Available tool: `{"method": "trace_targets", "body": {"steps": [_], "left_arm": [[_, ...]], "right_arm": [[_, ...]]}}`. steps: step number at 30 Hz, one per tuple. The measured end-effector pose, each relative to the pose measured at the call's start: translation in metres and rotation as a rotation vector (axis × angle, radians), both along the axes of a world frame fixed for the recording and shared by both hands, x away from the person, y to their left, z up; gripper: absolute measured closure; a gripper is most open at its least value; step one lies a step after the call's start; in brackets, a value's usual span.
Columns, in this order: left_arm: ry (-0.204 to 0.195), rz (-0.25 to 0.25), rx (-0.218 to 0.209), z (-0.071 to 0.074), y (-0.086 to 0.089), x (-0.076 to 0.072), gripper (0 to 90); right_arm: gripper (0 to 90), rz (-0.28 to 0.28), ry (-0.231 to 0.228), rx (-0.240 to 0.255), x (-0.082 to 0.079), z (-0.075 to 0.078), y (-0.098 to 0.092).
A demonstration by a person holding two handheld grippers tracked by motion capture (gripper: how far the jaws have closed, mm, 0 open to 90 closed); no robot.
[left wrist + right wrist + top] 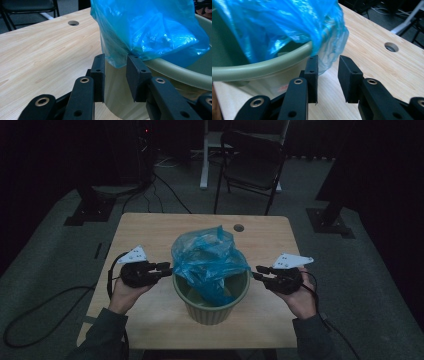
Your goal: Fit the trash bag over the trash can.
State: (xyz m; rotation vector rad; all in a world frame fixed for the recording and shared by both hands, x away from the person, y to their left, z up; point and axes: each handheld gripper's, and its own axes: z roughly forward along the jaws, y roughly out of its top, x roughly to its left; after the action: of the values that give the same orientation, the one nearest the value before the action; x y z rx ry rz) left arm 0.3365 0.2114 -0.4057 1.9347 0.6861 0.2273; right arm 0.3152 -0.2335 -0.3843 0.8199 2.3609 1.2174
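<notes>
A pale green bin (210,306) stands on the wooden table (150,232), with a crumpled blue plastic bag (207,257) bunched up in and above its mouth. My left gripper (167,266) points at the bin's left rim. In the left gripper view the left gripper (116,65) stands open, and the blue bag (150,30) hangs over the bin rim (175,72) just beyond the jaw tips, not pinched. My right gripper (256,271) faces the bin's right side. In the right gripper view the right gripper (328,63) is open, and a flap of the bag (274,22) droops over the rim (262,66) near the left jaw.
A round cable hole (238,227) sits near the table's far edge. A dark folding chair (252,162) stands behind the table, and cables (165,190) run across the dim floor. Bare tabletop lies on both sides of the bin.
</notes>
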Motion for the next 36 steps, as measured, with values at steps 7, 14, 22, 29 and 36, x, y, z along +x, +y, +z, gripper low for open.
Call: {"method": "trace_targets", "body": {"steps": [7, 14, 22, 29, 36], "left_arm": [[-0.01, -0.038, 0.034, -0.003, 0.0, -0.008, 66.2], [0.0, -0.074, 0.047, -0.005, -0.005, -0.012, 65.3], [0.024, -0.104, 0.045, -0.012, -0.008, -0.021, 65.2], [0.027, -0.091, 0.037, -0.013, -0.01, -0.017, 65.6], [0.03, -0.03, 0.018, -0.015, -0.012, 0.002, 66.2]], "right_arm": [[68.5, 0.074, 0.015, 0.009, -0.006, -0.001, -0.001], [68.7, 0.098, 0.026, 0.023, -0.008, -0.004, -0.003], [66.5, 0.143, 0.062, 0.018, -0.013, -0.011, 0.004], [69.0, 0.094, 0.063, 0.034, -0.008, -0.014, 0.008], [69.5, 0.035, 0.055, 0.051, 0.007, -0.016, 0.011]]}}
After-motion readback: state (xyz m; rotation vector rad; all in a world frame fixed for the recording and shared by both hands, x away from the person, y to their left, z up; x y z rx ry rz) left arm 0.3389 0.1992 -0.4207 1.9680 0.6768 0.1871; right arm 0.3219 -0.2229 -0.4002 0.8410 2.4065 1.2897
